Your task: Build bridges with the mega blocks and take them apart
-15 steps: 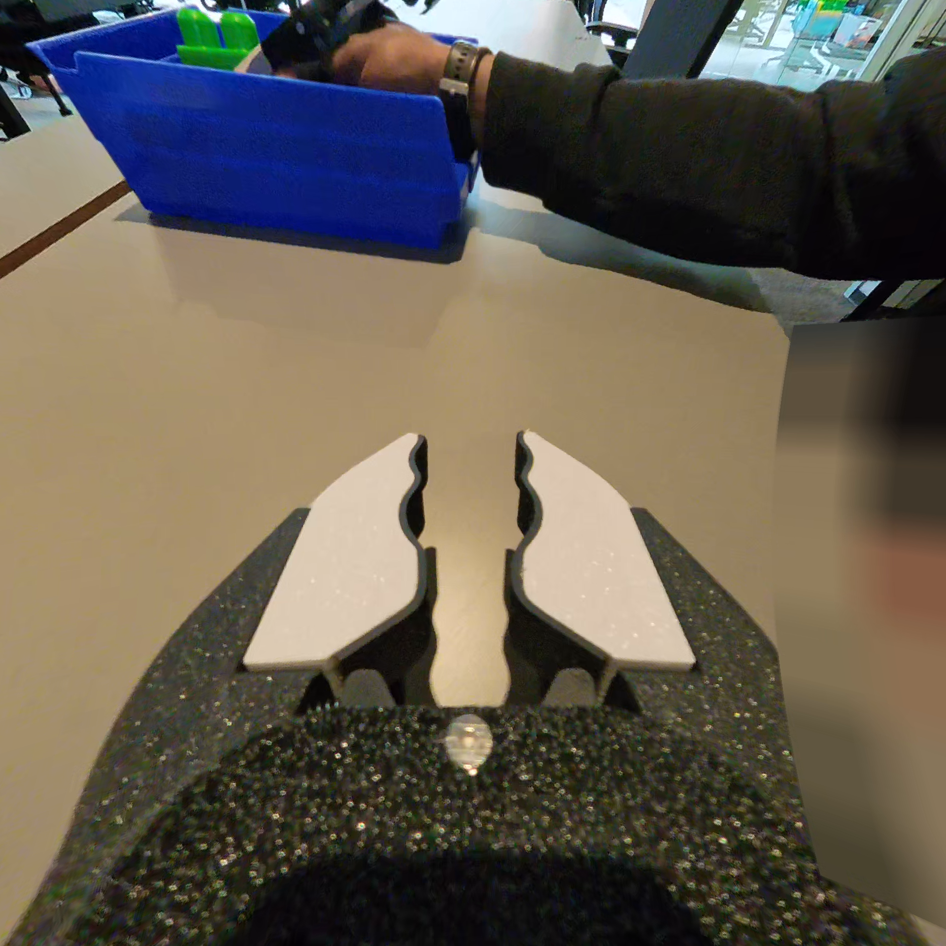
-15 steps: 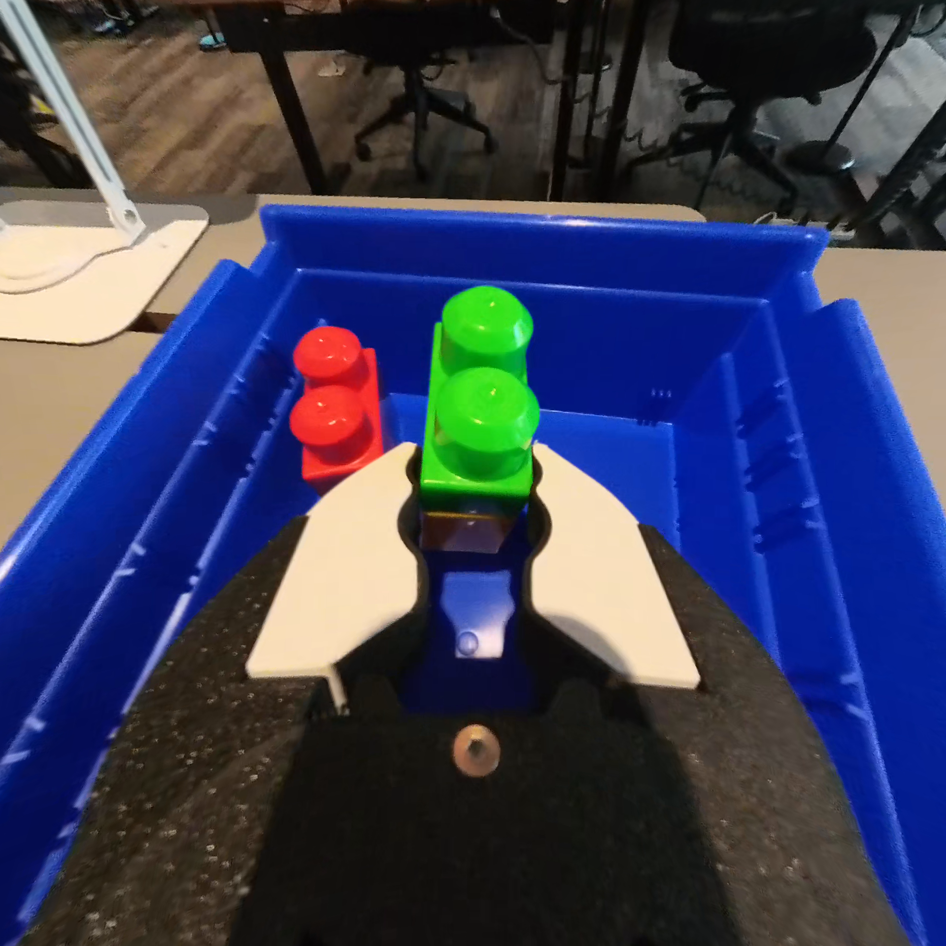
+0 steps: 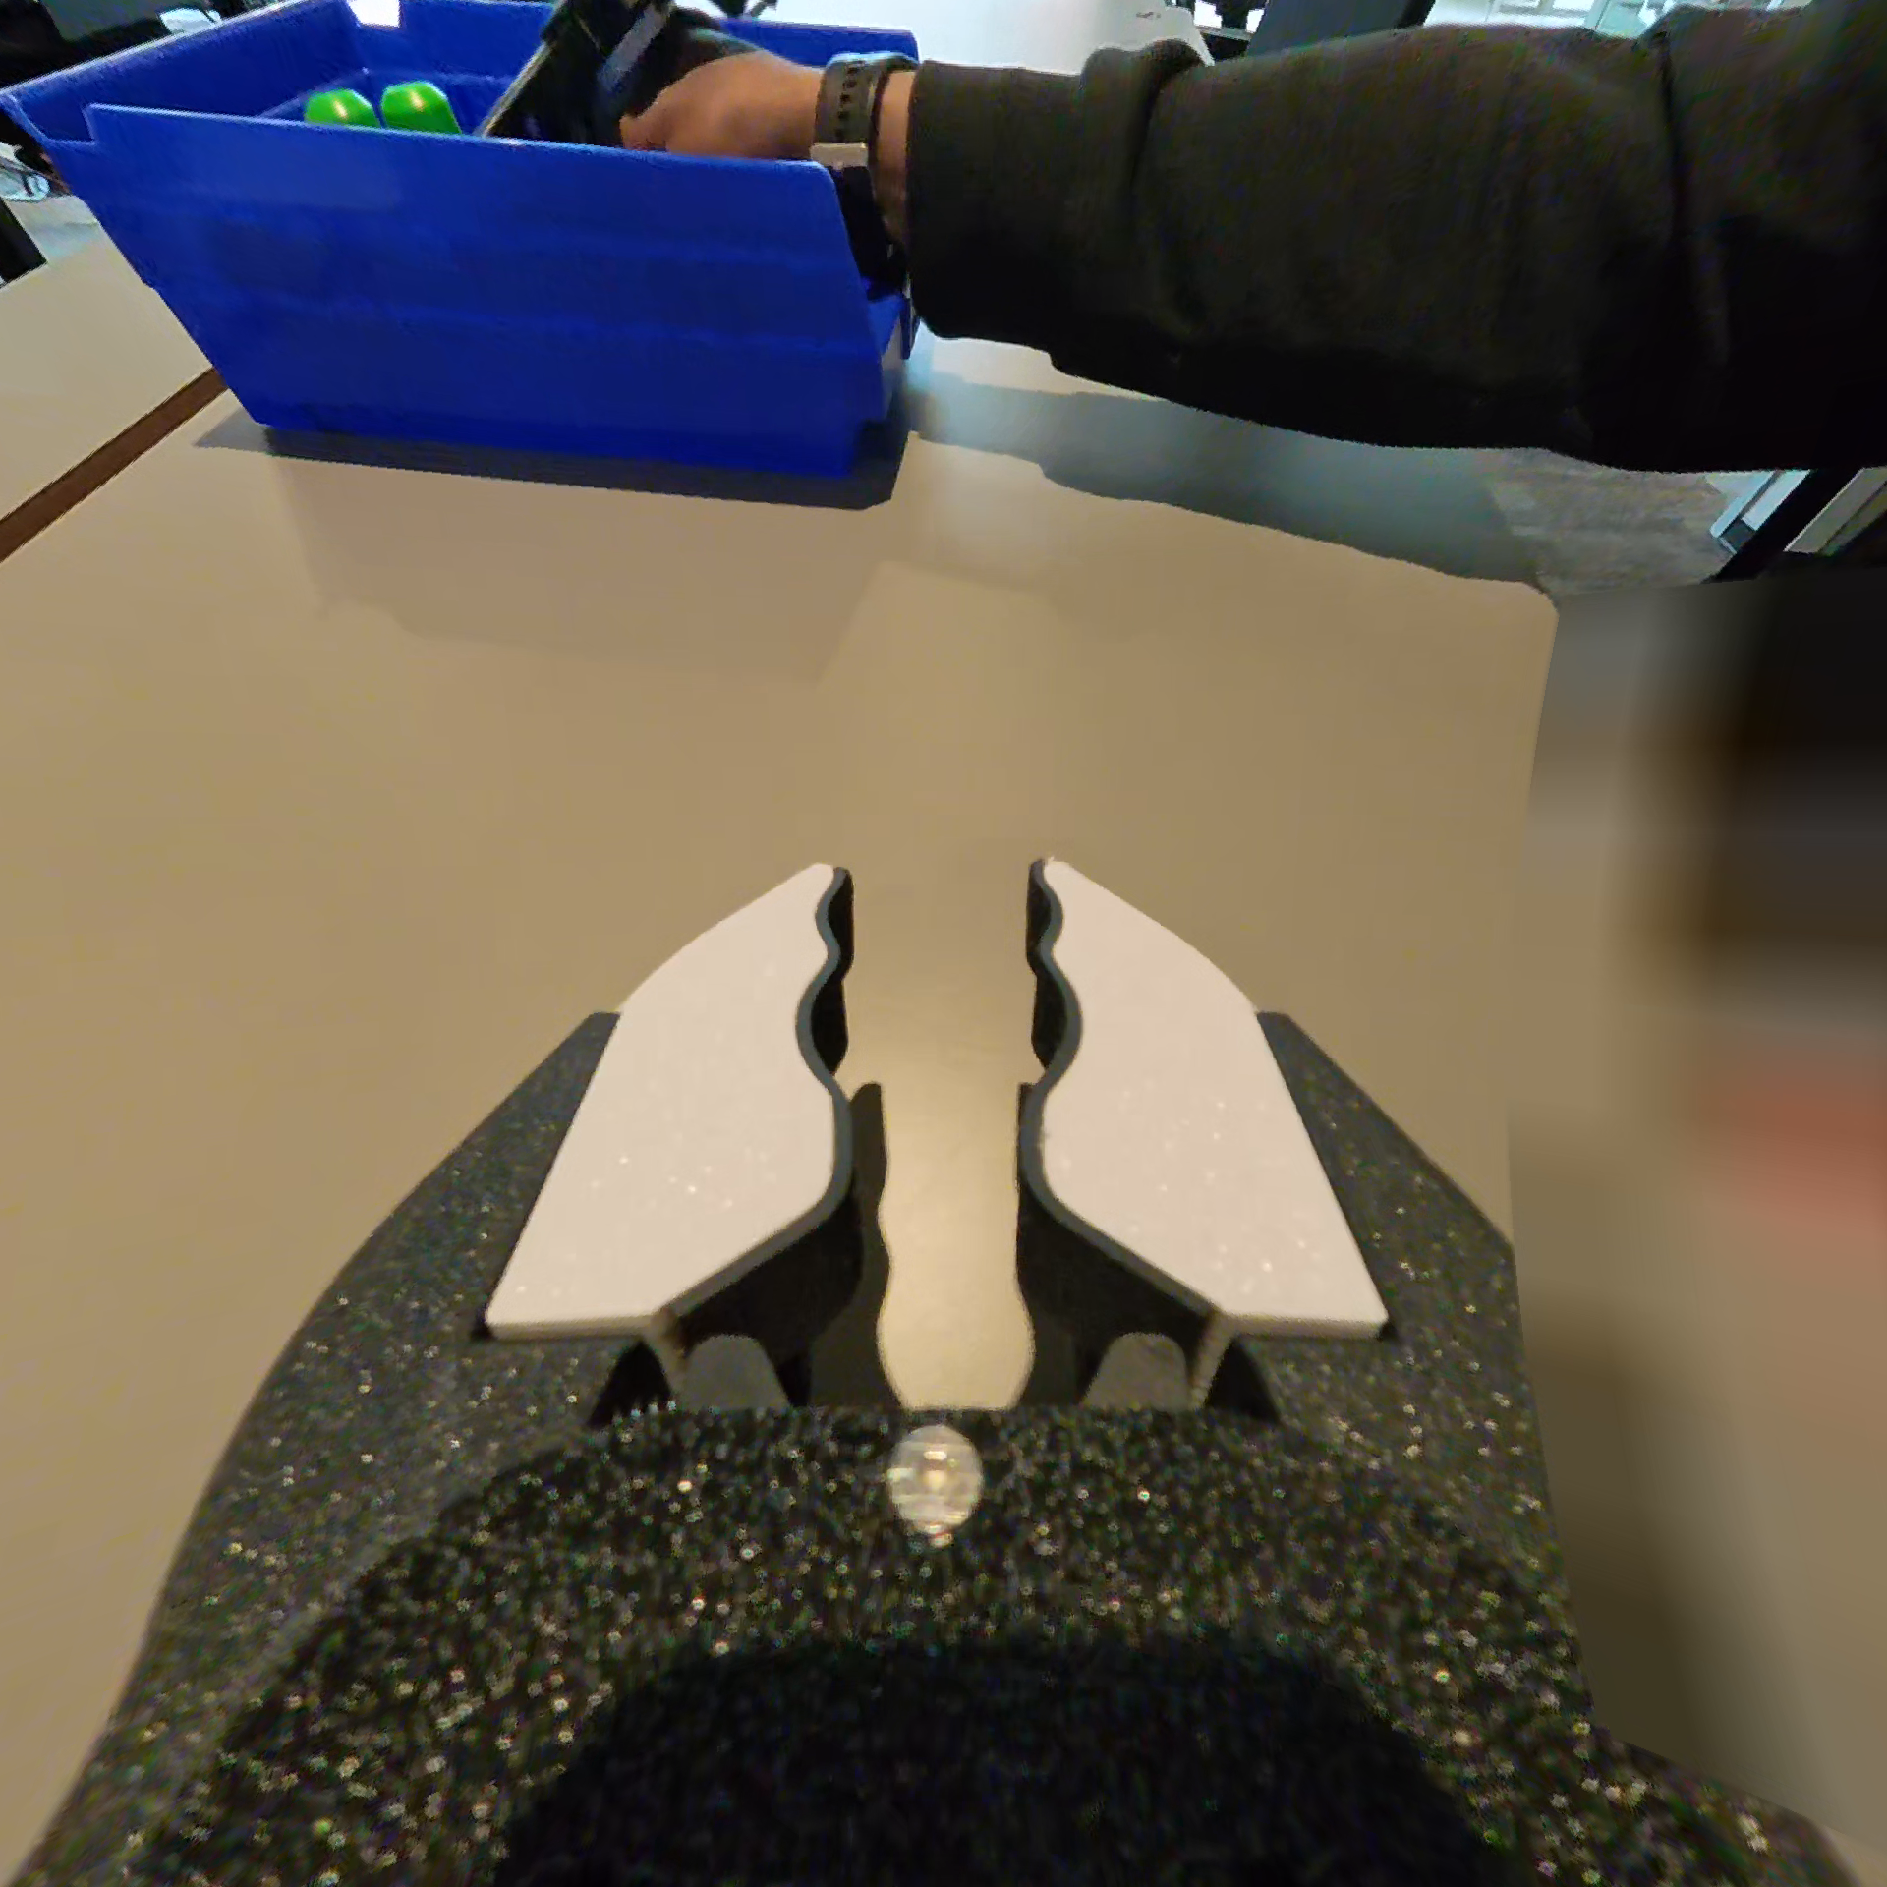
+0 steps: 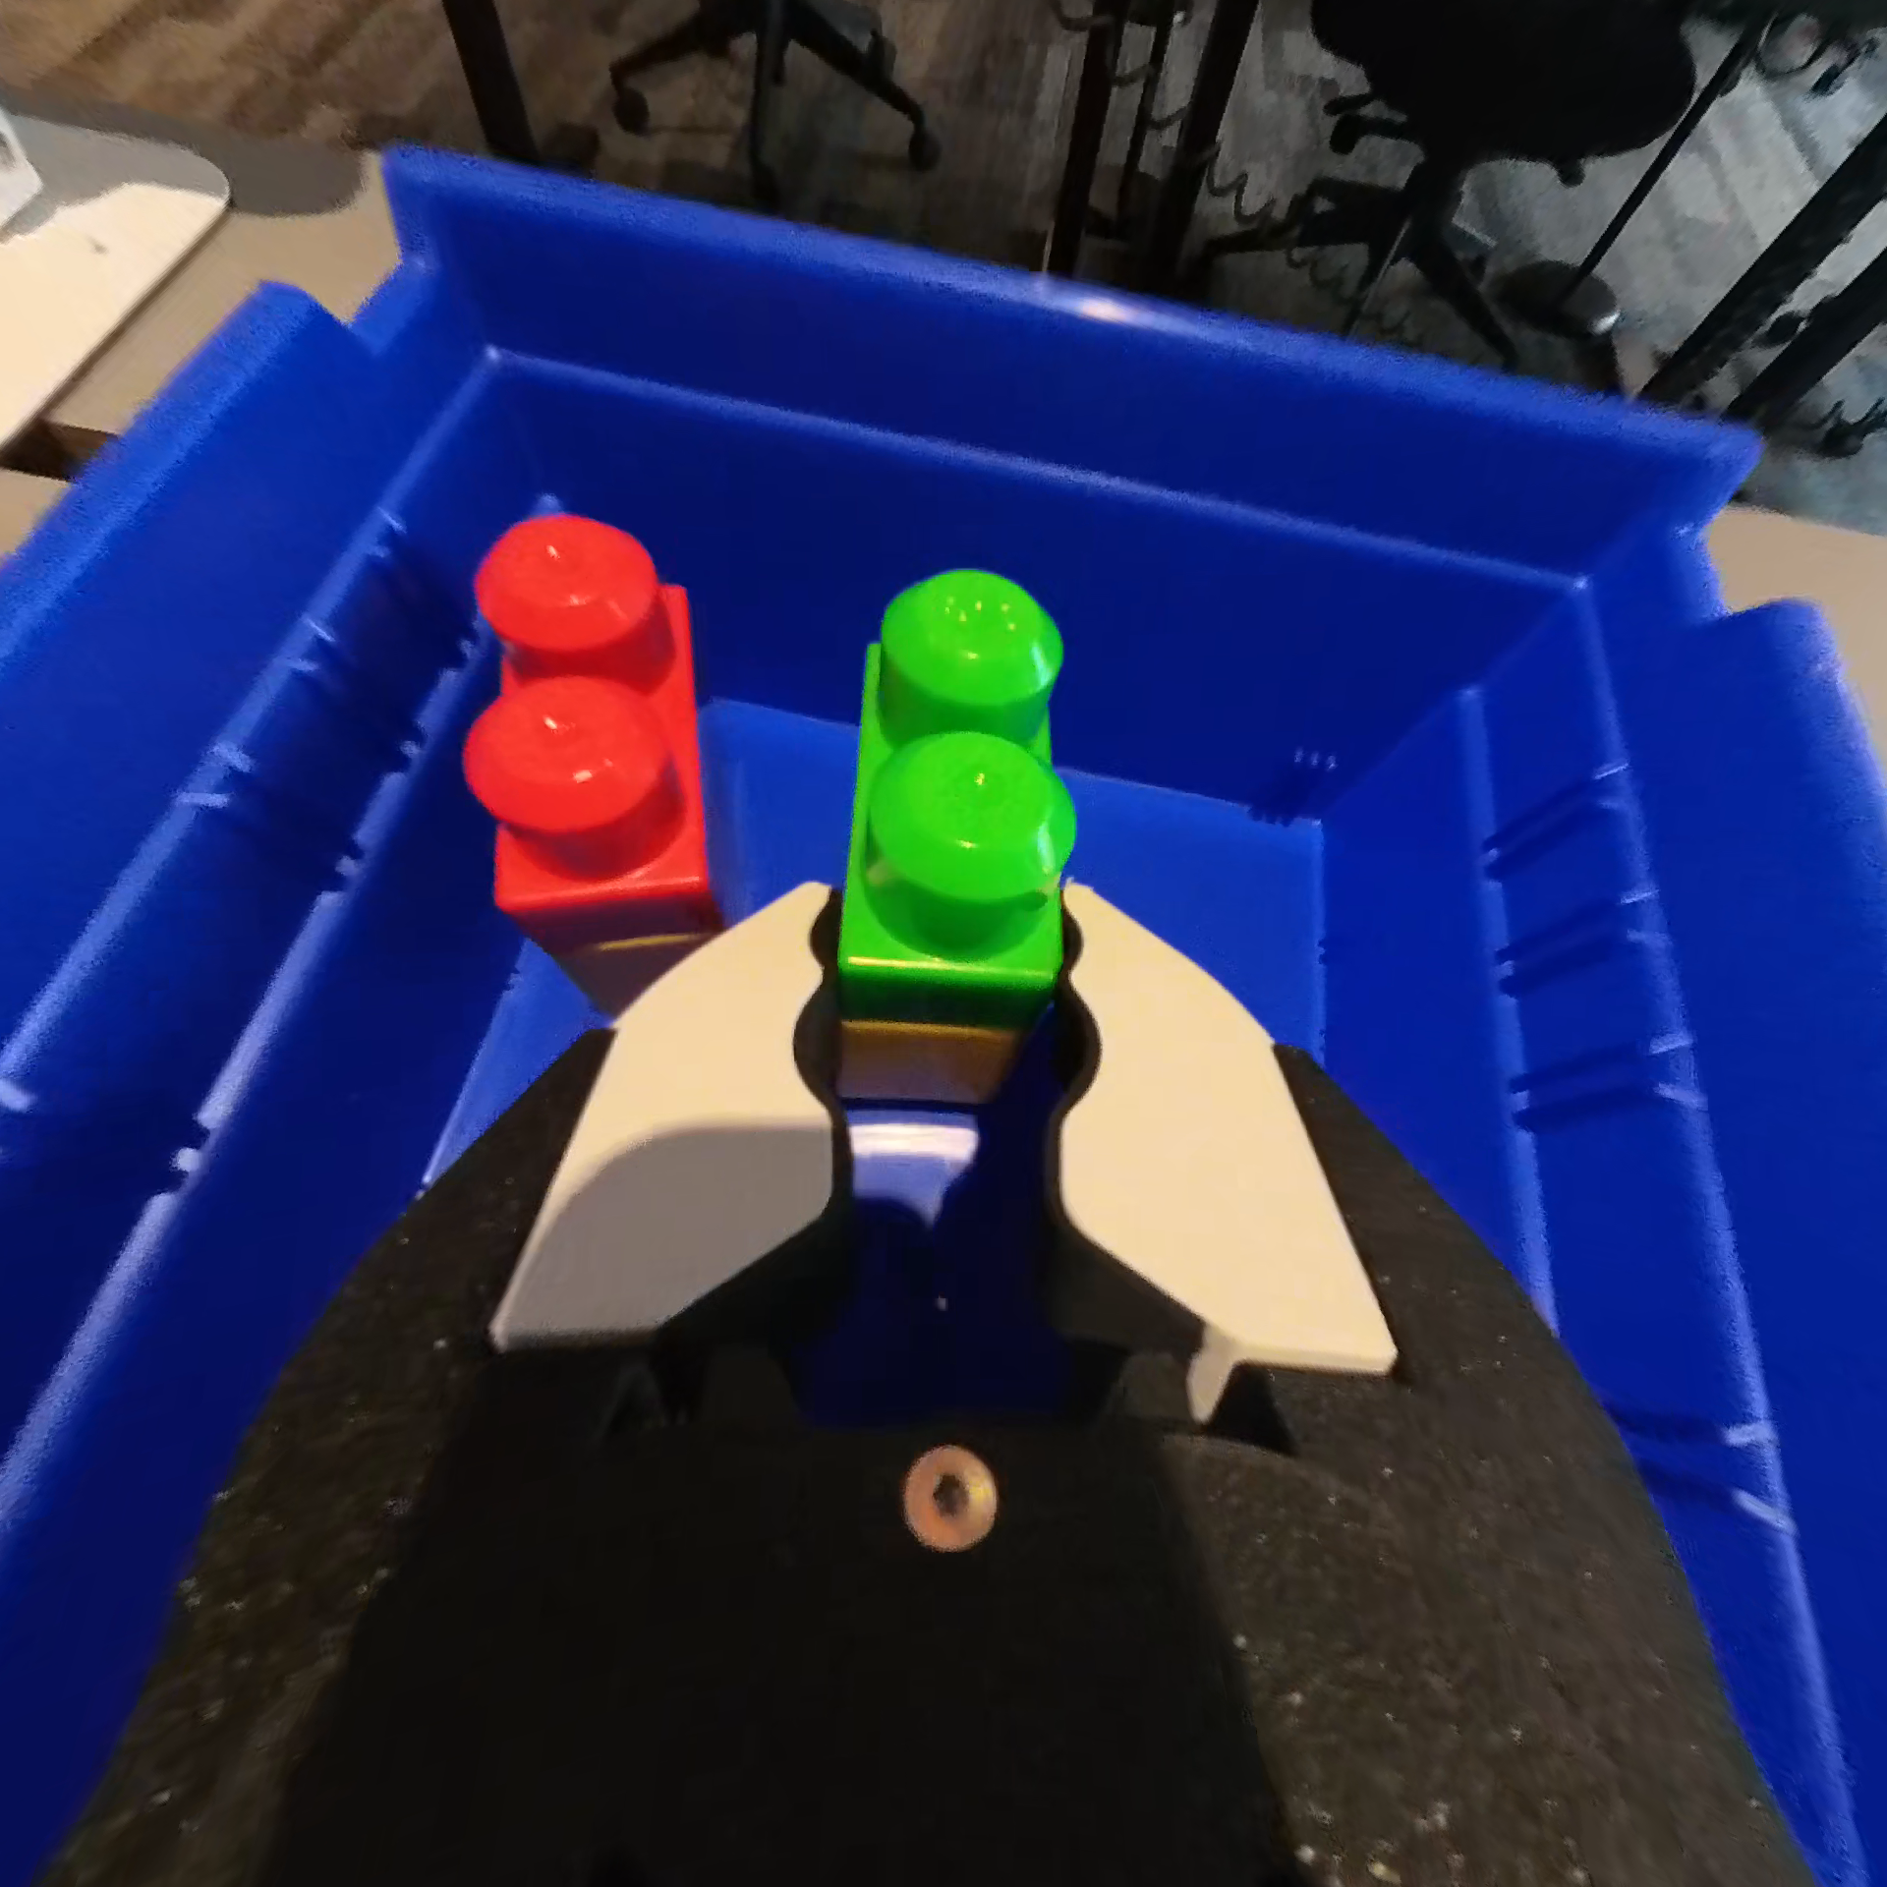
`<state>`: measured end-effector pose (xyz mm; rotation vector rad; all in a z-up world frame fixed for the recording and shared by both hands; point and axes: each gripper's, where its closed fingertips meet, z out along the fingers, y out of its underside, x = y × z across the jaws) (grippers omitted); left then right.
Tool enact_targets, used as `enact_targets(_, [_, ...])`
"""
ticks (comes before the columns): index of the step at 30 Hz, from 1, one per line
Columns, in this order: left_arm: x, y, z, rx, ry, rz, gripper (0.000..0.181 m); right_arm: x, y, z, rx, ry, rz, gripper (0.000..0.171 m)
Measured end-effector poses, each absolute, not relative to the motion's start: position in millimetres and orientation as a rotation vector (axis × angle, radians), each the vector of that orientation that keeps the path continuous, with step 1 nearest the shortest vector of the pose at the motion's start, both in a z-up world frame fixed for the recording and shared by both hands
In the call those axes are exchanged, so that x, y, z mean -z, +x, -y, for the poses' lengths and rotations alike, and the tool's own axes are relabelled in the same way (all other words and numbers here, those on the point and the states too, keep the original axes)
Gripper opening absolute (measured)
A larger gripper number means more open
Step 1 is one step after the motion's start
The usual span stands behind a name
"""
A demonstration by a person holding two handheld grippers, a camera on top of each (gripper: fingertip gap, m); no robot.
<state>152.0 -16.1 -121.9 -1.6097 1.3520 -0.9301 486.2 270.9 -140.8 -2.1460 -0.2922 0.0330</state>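
Note:
My right gripper (image 4: 945, 899) is inside the blue bin (image 4: 1021, 490), shut on a green two-stud block (image 4: 965, 807) with one finger against each side. A darker, yellowish piece shows under the green block. A red two-stud block (image 4: 592, 756) stands just to its left, near the bin's left wall. In the left wrist view the green studs (image 3: 378, 107) show just above the rim of the bin (image 3: 490, 265). My left gripper (image 3: 939, 878) is open and empty above the beige table (image 3: 511, 766), well short of the bin.
A person's dark sleeve (image 3: 1379, 235) and hand (image 3: 715, 112) reach across the top into the bin. The table's right edge (image 3: 1542, 715) is close to my left gripper. A white lamp base (image 4: 102, 265) lies left of the bin. Office chairs stand beyond. The left gripper's tips are roughly 45 cm from the right gripper's.
The right gripper has gone lower in the bin with the green block and moved right, away from the red block. The left gripper has stayed open in place.

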Motion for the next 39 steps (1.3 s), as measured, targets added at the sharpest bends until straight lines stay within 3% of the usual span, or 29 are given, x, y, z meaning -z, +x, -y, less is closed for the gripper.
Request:
enact_targets(6, [124.0,152.3,16.4,0.921,-1.616,-1.365,0.032,159.5,487.7,-268.4,-0.049,-2.241,0.272,0.041])
enact_targets(15, [128.0,153.3,17.8,0.905,-1.626,-1.388,0.032,153.8,487.7,-264.9,-0.055,-2.242,0.257,0.084])
enact_targets(18, [128.1,152.4,16.9,0.906,-1.628,-1.384,0.032,146.8,498.0,-252.6,-0.013,-2.241,0.244,0.086])
enact_targets(21, [127.3,151.7,15.5,0.909,-1.63,-1.378,0.032,110.6,520.3,-244.6,0.162,-2.14,0.248,0.084])
enact_targets(24, [124.2,151.0,14.7,0.9,-1.621,-1.373,0.032,26.9,515.0,-227.7,0.148,-1.863,0.194,0.076])
enact_targets(27, [118.3,148.3,11.3,0.88,-1.605,-1.35,0.032,-63.7,460.1,-181.3,-0.093,-1.513,0.226,0.069])
enact_targets(30, [108.2,141.4,2.0,0.845,-1.581,-1.284,0.031,-108.0,363.8,-106.7,-0.341,-1.234,0.425,0.06])
enact_targets(33, [94.7,126.6,-16.1,0.786,-1.567,-1.157,0.031,-78.6,263.8,-52.0,-0.365,-1.144,0.688,0.044])
enact_targets(39, [77.3,68.9,-60.8,0.508,-1.601,-0.902,0.029,62.2,150.4,-36.4,-0.391,-1.383,1.104,0.021])
